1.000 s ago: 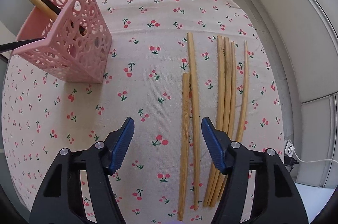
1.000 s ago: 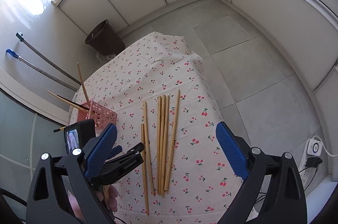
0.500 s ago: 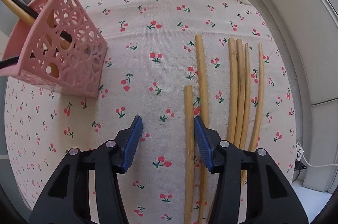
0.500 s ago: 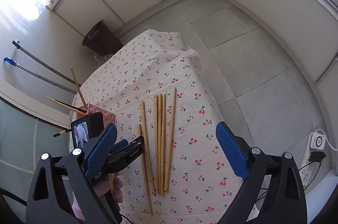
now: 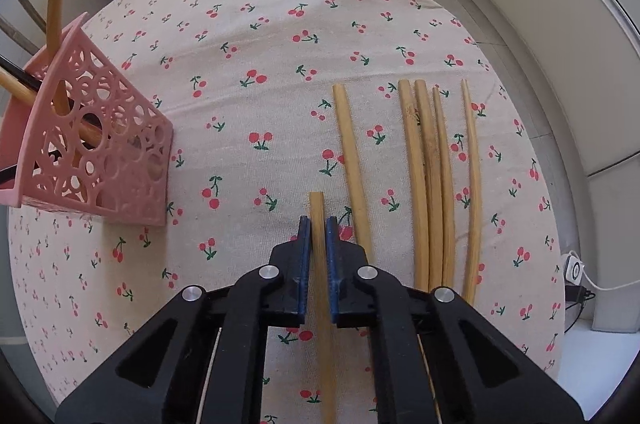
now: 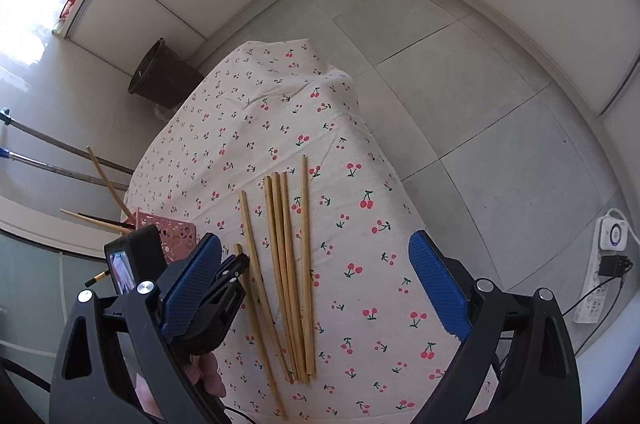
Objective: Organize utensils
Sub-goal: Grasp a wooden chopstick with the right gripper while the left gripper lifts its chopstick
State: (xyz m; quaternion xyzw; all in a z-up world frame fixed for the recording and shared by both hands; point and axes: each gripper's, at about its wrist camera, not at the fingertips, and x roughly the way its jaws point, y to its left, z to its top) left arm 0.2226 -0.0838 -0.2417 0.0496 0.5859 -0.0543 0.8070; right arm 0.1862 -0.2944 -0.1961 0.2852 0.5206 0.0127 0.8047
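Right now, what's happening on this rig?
A person is sorting bamboo chopsticks with two handheld grippers. The left gripper has shut on the leftmost chopstick, which lies on the cherry-print tablecloth. Five more chopsticks lie loose beside it. The pink holder, left of the row, already has a few sticks in it. The right gripper is open above the table, holding nothing.
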